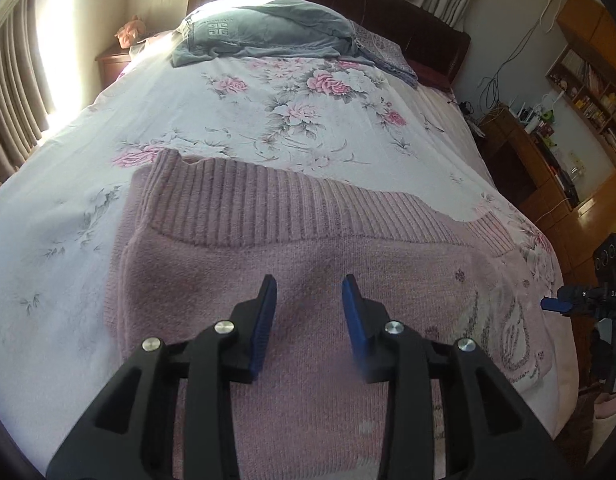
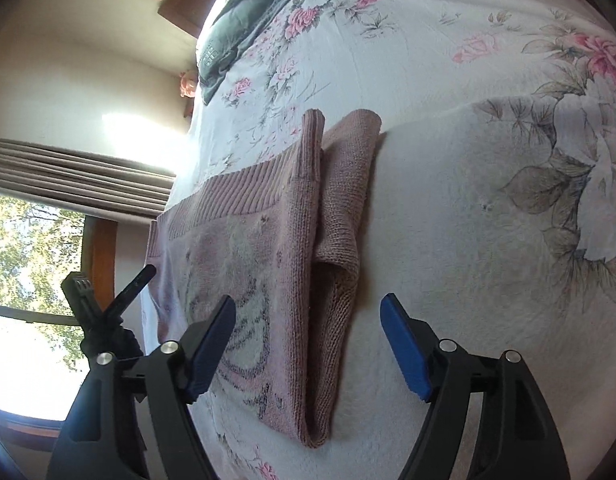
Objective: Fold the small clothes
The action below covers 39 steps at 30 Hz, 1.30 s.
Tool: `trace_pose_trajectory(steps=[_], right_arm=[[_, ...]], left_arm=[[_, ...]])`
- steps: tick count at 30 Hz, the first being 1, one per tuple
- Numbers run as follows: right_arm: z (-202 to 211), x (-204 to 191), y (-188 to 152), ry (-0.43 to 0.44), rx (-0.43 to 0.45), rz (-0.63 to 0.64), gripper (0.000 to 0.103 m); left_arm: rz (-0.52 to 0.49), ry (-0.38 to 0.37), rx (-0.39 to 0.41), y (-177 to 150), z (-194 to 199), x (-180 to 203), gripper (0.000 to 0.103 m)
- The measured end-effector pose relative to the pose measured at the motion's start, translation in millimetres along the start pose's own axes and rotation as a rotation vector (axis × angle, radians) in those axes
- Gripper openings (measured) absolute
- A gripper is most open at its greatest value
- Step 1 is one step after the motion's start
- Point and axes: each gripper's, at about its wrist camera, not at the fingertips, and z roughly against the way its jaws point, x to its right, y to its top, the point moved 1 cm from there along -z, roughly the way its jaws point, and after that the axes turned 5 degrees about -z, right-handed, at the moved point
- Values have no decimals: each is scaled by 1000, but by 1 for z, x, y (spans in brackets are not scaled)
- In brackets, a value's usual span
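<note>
A small pink knitted sweater [image 1: 291, 264] lies flat on the flowered bed sheet [image 1: 267, 112], its ribbed hem toward the headboard. My left gripper [image 1: 310, 284] hovers open just above its plain left half, nothing between the blue pads. In the right wrist view the same sweater [image 2: 267, 248] shows a pale motif, and a folded sleeve [image 2: 344, 208] lies along its edge. My right gripper [image 2: 308, 308] stands wide open over that edge and sleeve, holding nothing. The right gripper [image 1: 556, 304] also shows at the far right of the left view, and the left gripper [image 2: 143, 276] at the left of the right view.
A grey garment [image 1: 267, 32] is heaped by the dark headboard [image 1: 388, 4]. A wooden nightstand [image 1: 111, 64] and curtains [image 1: 11, 92] stand to the left. A wooden desk and shelves [image 1: 548, 152] with cables crowd the right side of the bed.
</note>
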Motion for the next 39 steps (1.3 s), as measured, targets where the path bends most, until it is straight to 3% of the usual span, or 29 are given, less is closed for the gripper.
trace_pose_trajectory(steps=[8,18,31,35,39], right_arm=[[-33,0,15,-18,-36,0,75],[-46,11,22,20,0,-35,37],[-44,14,17,40,16,-53,26],[-26,-6,18,66,44,-49,22],[0,-66,20,66,86,69,21]], left_arm=[[22,-14,-54,-3,-40,-6,34],[1,-19,-51,-6,-46,-8,34],[18,-48,-41,-7,-50,-16,35],[56,-85,-64,-4,-41,-23,34],[60,-129,-27,-5,-10,-29,31]])
